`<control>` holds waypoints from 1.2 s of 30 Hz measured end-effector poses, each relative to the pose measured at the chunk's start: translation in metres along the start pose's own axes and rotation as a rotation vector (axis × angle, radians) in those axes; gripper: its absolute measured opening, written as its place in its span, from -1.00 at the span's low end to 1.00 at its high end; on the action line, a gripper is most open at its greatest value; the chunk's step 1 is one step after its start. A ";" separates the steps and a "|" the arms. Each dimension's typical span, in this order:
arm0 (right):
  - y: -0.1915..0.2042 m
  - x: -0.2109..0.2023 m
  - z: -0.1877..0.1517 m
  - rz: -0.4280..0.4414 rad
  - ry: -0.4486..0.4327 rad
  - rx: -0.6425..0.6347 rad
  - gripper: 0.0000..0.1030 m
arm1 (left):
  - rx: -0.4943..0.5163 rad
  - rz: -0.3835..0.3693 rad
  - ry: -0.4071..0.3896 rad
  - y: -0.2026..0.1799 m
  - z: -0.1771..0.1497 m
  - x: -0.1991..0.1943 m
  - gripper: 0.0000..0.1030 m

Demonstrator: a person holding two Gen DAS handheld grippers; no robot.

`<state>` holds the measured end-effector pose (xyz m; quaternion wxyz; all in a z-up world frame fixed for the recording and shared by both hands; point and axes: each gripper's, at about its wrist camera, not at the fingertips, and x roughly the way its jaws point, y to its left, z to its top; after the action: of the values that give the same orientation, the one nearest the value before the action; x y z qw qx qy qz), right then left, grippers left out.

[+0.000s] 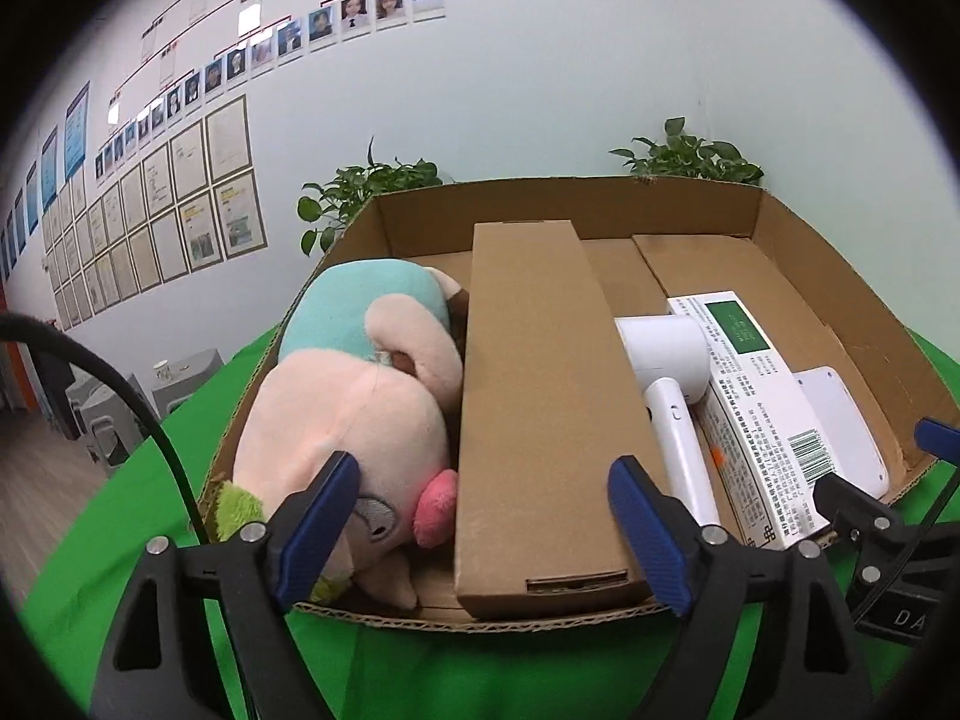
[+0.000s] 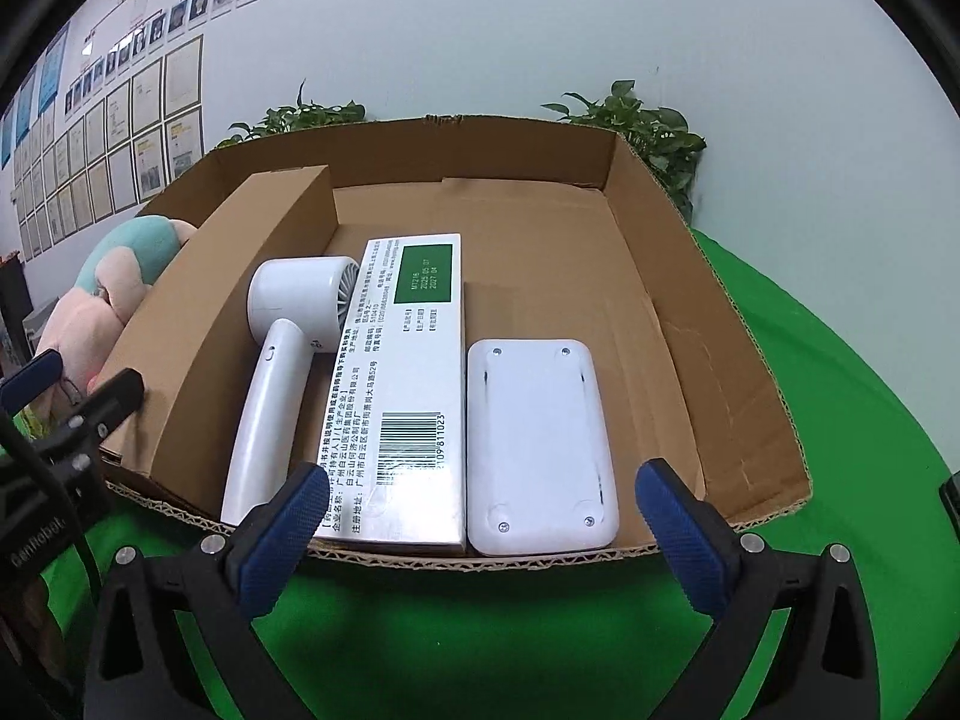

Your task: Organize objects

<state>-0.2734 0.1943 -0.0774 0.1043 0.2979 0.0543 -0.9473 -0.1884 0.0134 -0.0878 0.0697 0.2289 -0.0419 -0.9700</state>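
Observation:
A shallow cardboard tray [image 1: 840,312] [image 2: 678,276] on the green table holds a pink and teal plush toy [image 1: 354,408] [image 2: 102,294] at the left, a long brown box [image 1: 540,414] [image 2: 228,294], a white handheld fan [image 1: 672,396] [image 2: 282,360], a white medicine box with a barcode [image 1: 756,396] [image 2: 408,372] and a white flat device [image 1: 840,420] [image 2: 540,444]. My left gripper [image 1: 486,534] is open and empty in front of the brown box. My right gripper [image 2: 480,528] is open and empty in front of the white device.
Two potted plants [image 1: 366,192] [image 2: 636,120] stand behind the tray by the white wall. The green cloth [image 2: 840,396] covers the table around the tray. Grey chairs [image 1: 114,414] stand at the far left. The right gripper shows at the left wrist view's right edge [image 1: 888,516].

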 end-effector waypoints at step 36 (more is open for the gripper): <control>0.001 0.000 0.000 -0.001 0.001 0.002 1.00 | -0.013 -0.036 0.032 0.001 -0.001 0.005 0.99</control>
<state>-0.2728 0.1933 -0.0775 0.1034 0.2983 0.0535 -0.9473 -0.1925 0.0112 -0.0911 0.0543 0.2446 -0.0306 -0.9676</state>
